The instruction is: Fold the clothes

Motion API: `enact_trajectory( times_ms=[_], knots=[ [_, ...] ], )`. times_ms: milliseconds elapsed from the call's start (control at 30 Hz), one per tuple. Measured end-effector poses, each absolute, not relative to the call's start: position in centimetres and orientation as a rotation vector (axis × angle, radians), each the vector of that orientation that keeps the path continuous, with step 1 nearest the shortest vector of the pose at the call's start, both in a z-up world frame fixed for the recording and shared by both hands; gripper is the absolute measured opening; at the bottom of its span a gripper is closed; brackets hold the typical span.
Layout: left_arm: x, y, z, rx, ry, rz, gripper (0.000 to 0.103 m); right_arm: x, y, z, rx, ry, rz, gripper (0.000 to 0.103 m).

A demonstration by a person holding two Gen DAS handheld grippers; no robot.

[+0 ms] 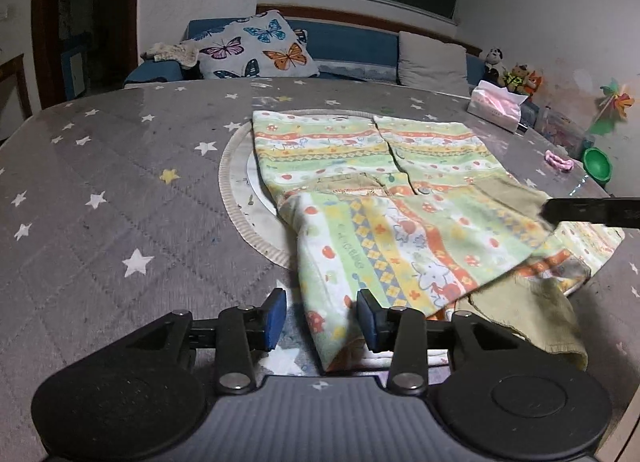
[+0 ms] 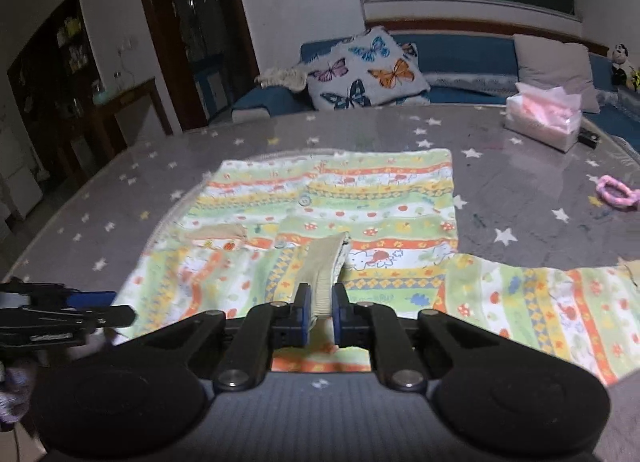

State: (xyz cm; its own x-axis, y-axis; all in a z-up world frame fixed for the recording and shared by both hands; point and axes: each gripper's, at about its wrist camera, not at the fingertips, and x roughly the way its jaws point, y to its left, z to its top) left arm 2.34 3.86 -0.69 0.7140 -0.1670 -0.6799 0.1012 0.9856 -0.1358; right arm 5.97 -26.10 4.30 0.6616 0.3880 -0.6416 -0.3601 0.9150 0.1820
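Observation:
A child's top (image 1: 360,150) with green, yellow and orange striped print and beige ribbed cuffs lies spread on the table, its near part folded over. My left gripper (image 1: 322,318) is open low over the near edge. A fold of the printed cloth (image 1: 324,322) lies loose between its blue pads. My right gripper (image 2: 321,308) is shut on a beige ribbed cuff (image 2: 326,262) and holds it just above the top (image 2: 360,198). Its black fingers (image 1: 580,211) reach in from the right in the left wrist view. The left gripper's fingers (image 2: 100,314) show at the left edge.
The round table (image 1: 120,182) has a grey star-print cover, with a round mat (image 1: 240,214) under the top. A tissue box (image 2: 544,122), a pink hair tie (image 2: 616,192) and a green bowl (image 1: 597,164) sit at the far right. A sofa with a butterfly cushion (image 1: 256,46) stands behind.

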Motion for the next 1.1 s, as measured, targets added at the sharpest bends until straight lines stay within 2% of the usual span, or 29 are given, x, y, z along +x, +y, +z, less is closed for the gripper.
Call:
enact_trajectory(
  times_ms=[200,367,433,567,900,1100],
  knots=[
    [2.4,4.1,-0.1,-0.078,0.759,-0.166,0.042,6.3,-27.0,1.3,0.052,0.834,0.374,0.010],
    [3.1,4.0,1.5,-0.069,0.717,-0.158,0.040,6.5,-26.7,2.1,0.024,0.785,0.378,0.010],
    [3.9,3.6,1.8,-0.070,0.701,-0.165,0.031,6.7,-26.6,2.4,0.008,0.760,0.368,0.010],
    [5.3,2.7,1.9,-0.065,0.681,-0.189,0.023,7.2,-26.4,1.3,-0.021,0.809,0.343,0.011],
    [8.0,1.6,-0.1,-0.034,0.737,-0.194,0.023,8.0,-25.0,2.5,-0.034,0.720,0.397,0.014],
    [7.8,1.2,-0.4,0.000,0.740,-0.195,0.024,8.5,-24.0,0.7,-0.065,0.765,0.417,0.016]
  ],
)
